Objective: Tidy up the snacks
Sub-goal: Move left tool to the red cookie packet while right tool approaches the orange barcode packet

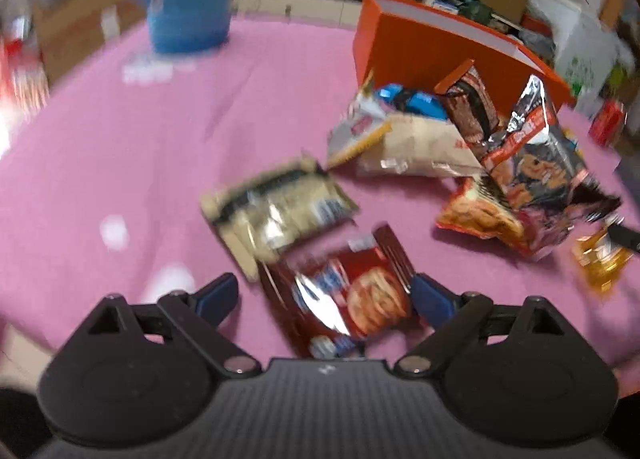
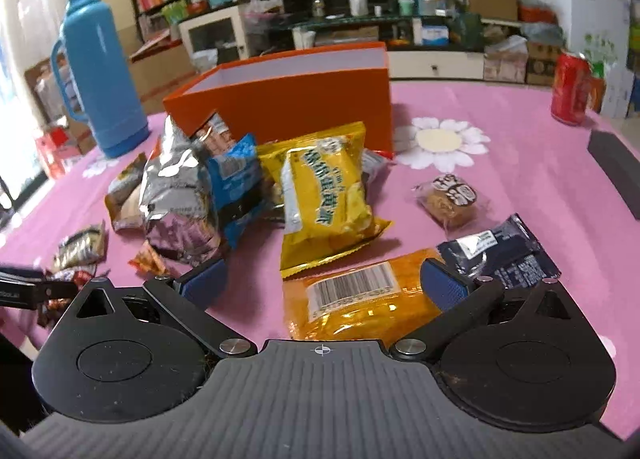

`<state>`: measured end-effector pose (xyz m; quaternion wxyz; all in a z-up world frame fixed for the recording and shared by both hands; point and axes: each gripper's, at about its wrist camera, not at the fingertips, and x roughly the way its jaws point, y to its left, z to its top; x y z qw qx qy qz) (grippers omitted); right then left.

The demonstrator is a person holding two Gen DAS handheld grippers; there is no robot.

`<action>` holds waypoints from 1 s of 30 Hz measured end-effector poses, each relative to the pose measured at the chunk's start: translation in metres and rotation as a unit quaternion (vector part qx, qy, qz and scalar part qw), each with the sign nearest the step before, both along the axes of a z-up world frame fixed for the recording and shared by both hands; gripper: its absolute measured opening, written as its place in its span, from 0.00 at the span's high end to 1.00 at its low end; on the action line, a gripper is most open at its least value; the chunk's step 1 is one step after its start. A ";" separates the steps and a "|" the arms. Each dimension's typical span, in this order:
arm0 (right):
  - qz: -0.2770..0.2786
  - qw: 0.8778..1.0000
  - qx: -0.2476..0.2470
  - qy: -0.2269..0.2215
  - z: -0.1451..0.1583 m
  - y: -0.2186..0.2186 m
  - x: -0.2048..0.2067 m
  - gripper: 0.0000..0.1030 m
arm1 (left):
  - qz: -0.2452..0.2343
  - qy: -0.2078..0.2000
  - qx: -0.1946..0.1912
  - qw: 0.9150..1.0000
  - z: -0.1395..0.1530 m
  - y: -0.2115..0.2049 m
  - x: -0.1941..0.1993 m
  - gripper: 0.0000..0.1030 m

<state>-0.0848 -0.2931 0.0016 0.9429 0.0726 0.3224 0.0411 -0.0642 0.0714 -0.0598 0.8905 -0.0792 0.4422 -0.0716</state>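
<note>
Jaws of the left gripper [image 1: 324, 299] stood wide over a red packet [image 1: 352, 299] lying flat on the pink cloth [image 1: 120, 147], straddling it without touching, likely lined up to pick it. A pale packet [image 1: 276, 211] lay just beyond. The right gripper [image 2: 324, 283] also gaped wide, an orange packet [image 2: 360, 299] lying loose between its fingers, nothing gripped. A dark packet [image 2: 504, 255] lay beside its right finger. Farther off, a yellow bag [image 2: 324, 195] and a silver bag [image 2: 176, 195] leaned in a heap against the orange box [image 2: 288, 99], probably the bin meant for the snacks, its top open. Behind stood a blue flask [image 2: 100, 79] and a red can [image 2: 570, 89].
</note>
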 end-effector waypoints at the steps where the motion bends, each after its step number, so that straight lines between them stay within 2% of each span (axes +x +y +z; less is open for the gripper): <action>1: -0.006 1.000 0.004 0.000 0.000 -0.004 0.000 0.09 | 0.002 -0.004 -0.007 1.000 -0.002 -0.001 -0.005 0.11; 3: -0.022 1.000 0.008 0.007 -0.004 -0.010 0.000 0.09 | -0.007 -0.016 0.010 1.000 -0.004 -0.008 -0.008 0.11; 5: -0.033 0.999 0.020 0.016 -0.007 -0.016 0.002 0.09 | -0.033 -0.020 0.010 0.999 -0.004 -0.014 -0.006 0.11; 7: -0.038 0.998 0.035 0.020 -0.007 -0.021 0.002 0.09 | -0.081 -0.015 0.021 0.996 -0.003 -0.026 -0.008 0.11; 8: -0.039 0.998 0.042 0.017 -0.006 -0.023 0.002 0.09 | -0.117 -0.013 0.023 0.993 -0.003 -0.033 -0.011 0.11; 11: -0.046 0.998 0.050 0.017 -0.006 -0.027 0.003 0.09 | -0.186 -0.020 0.015 0.982 0.001 -0.054 -0.022 0.11; 12: -0.048 0.997 0.051 0.019 -0.007 -0.028 0.004 0.09 | -0.197 -0.026 0.029 0.980 0.003 -0.061 -0.026 0.11; 14: -0.050 0.997 0.055 0.018 -0.006 -0.031 0.003 0.09 | -0.194 -0.046 0.088 0.976 0.008 -0.071 -0.035 0.11; 16: -0.054 0.997 0.048 0.017 -0.004 -0.033 -0.002 0.09 | -0.189 -0.072 0.114 0.973 0.018 -0.068 -0.039 0.11; 18: -0.058 0.997 0.035 0.024 -0.004 -0.034 -0.009 0.09 | -0.206 -0.082 0.113 0.969 0.025 -0.065 -0.036 0.11; 21: -0.051 0.997 0.051 0.041 -0.012 -0.028 -0.018 0.09 | -0.273 -0.058 0.091 0.956 0.020 -0.069 -0.012 0.11; 23: -0.036 0.998 0.041 0.045 -0.014 -0.017 -0.020 0.09 | -0.287 -0.047 0.099 0.952 0.010 -0.074 0.003 0.11; 25: -0.039 0.998 0.026 0.051 -0.016 -0.010 -0.023 0.09 | -0.284 -0.033 0.096 0.953 0.003 -0.073 0.011 0.11; 26: -0.044 0.997 0.036 0.056 -0.019 -0.010 -0.027 0.09 | -0.282 -0.031 0.087 0.955 0.000 -0.071 0.011 0.11; 29: -0.037 0.990 0.111 0.074 -0.029 -0.009 -0.030 0.09 | -0.280 -0.033 0.069 0.957 -0.003 -0.067 0.010 0.11; 30: -0.038 0.991 0.108 0.071 -0.028 -0.007 -0.025 0.09 | -0.281 -0.034 0.069 0.957 -0.003 -0.067 0.010 0.11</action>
